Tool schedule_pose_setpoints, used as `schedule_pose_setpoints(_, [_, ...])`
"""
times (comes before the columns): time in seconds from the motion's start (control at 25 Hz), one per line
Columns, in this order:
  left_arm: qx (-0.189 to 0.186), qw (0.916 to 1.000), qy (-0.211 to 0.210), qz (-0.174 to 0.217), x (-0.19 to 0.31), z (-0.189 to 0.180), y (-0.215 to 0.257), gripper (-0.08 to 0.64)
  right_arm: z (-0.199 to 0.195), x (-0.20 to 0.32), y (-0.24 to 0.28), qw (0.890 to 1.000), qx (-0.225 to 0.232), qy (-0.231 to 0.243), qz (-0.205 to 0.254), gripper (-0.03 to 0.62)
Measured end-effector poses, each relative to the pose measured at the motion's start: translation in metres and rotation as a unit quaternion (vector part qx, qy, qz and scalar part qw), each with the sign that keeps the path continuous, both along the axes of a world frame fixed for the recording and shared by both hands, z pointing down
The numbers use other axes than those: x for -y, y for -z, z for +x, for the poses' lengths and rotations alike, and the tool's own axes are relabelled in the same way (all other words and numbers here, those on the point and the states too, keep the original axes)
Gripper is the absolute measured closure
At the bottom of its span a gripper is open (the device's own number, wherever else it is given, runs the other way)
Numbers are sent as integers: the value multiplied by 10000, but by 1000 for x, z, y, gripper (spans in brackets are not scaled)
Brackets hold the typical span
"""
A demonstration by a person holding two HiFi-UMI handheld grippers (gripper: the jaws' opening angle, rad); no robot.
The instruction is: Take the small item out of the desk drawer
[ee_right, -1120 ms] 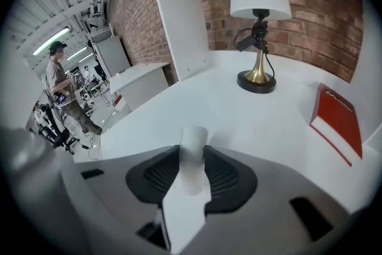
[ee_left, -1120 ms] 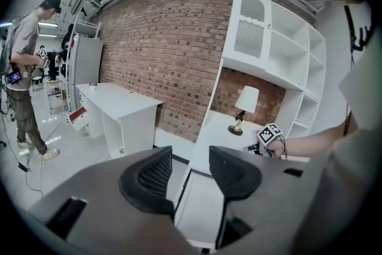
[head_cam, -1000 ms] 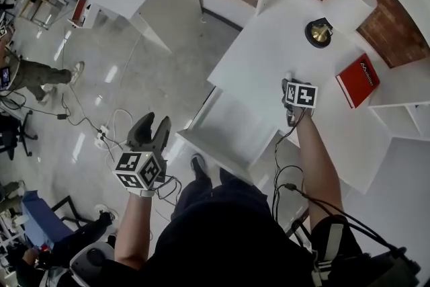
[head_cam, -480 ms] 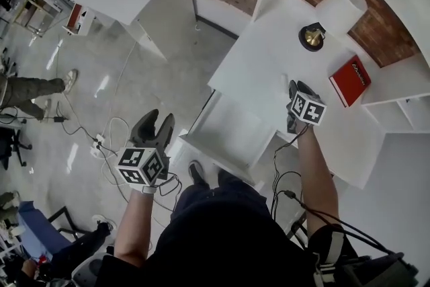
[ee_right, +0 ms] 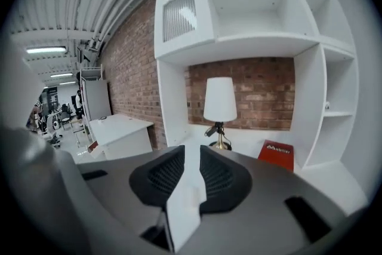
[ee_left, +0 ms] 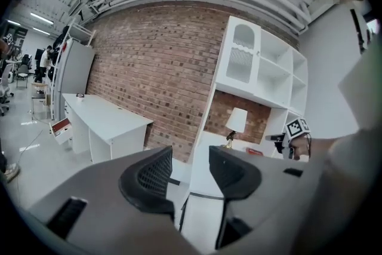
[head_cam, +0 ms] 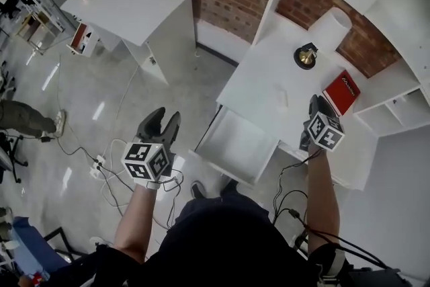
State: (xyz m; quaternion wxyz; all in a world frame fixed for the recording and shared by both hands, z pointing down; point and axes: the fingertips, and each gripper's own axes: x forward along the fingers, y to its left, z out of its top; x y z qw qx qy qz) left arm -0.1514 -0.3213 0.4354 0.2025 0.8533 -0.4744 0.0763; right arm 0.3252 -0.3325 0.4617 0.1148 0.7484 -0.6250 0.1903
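Note:
The desk drawer (head_cam: 236, 139) stands pulled out below the white desk (head_cam: 259, 80), and its inside shows bare. A small white item (head_cam: 283, 97) lies on the desk top. My right gripper (head_cam: 315, 103) hangs above the desk's right part, to the right of that item and apart from it. Its jaws have just been closing and stand close together. Only a narrow white strip shows between the pads in the right gripper view (ee_right: 192, 155), and no held thing can be made out. My left gripper (head_cam: 163, 119) is open and empty over the floor, left of the drawer (ee_left: 191, 212).
A lamp with a white shade (head_cam: 330, 27) and brass base (head_cam: 306, 56) stands at the desk's back, with a red book (head_cam: 340, 92) beside it. White shelves (ee_right: 262, 3) rise above. Another white desk (head_cam: 131, 3) stands at far left. Cables (head_cam: 107, 158) lie on the floor.
My right gripper has lifted off the desk top, away from the small white item, which stays lying there. My left gripper has risen a little. The head view has tipped up.

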Motion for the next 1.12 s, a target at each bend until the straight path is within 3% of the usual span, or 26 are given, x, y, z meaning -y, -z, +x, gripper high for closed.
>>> schedule_pose_setpoints(0.32, [-178, 9961, -125, 856, 3, -22, 70, 379, -64, -48, 128, 9909, -441, 228, 1251, 551])
schedule_pose_setpoints(0.48, [-206, 9901, -402, 1330, 4, -24, 105, 383, -106, -80, 174, 9820, -707, 347, 1717, 566])
schedule_pose_setpoints(0.64, [-459, 9842, -523, 1630, 5, -14, 132, 387, -135, -108, 204, 9729, -1028, 444, 2025, 578])
schedule_pose_setpoints(0.88, [-683, 9783, -714, 1821, -15, 20, 165, 391, -148, -140, 238, 9581, -1407, 540, 2437, 580])
schedule_pose_setpoints(1.12, [-566, 9713, -582, 2235, -41, 44, 209, 396, -136, -165, 250, 9500, -1436, 759, 2665, 580])
